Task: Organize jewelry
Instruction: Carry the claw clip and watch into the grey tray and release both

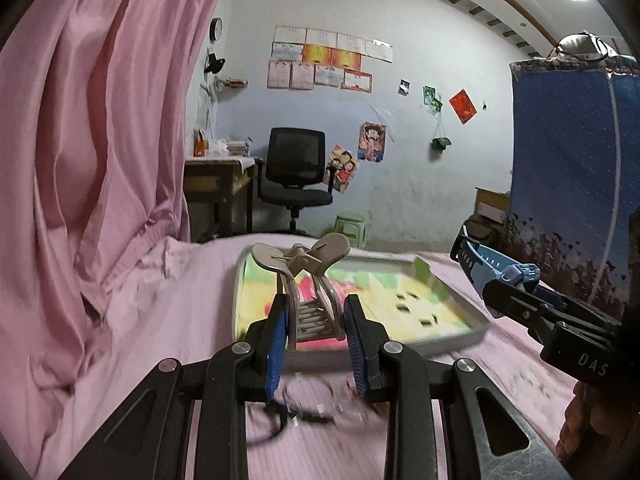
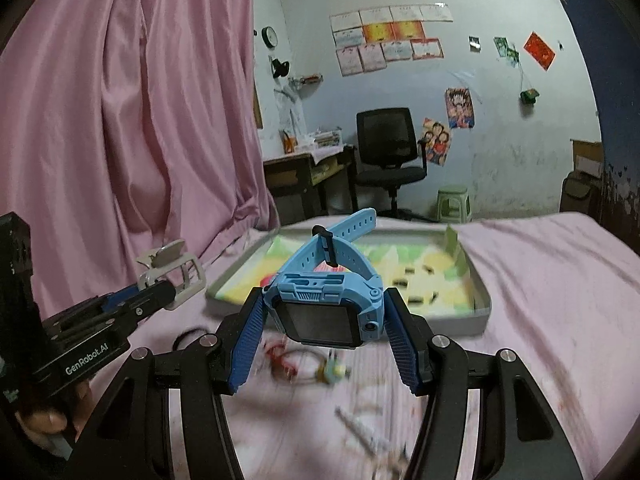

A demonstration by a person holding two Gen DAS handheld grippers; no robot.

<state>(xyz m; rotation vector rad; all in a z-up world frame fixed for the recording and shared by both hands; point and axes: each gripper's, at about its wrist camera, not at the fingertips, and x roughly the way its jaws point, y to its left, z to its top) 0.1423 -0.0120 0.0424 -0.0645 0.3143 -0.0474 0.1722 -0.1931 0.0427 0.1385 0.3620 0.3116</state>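
Left wrist view shows the left gripper (image 1: 316,328) clamped on a beige hair clip (image 1: 308,280), held above the pink bed sheet (image 1: 180,320). Right wrist view shows the right gripper (image 2: 326,330) pinching a blue watch (image 2: 328,304) by its case, strap looping upward. Both are held above the bed just before a shallow tray (image 2: 482,304) with a colourful lining. Blurred small trinkets (image 2: 312,364) lie on the sheet beneath.

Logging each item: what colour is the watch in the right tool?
Light blue watch with a dark screen; clearest in the right wrist view.
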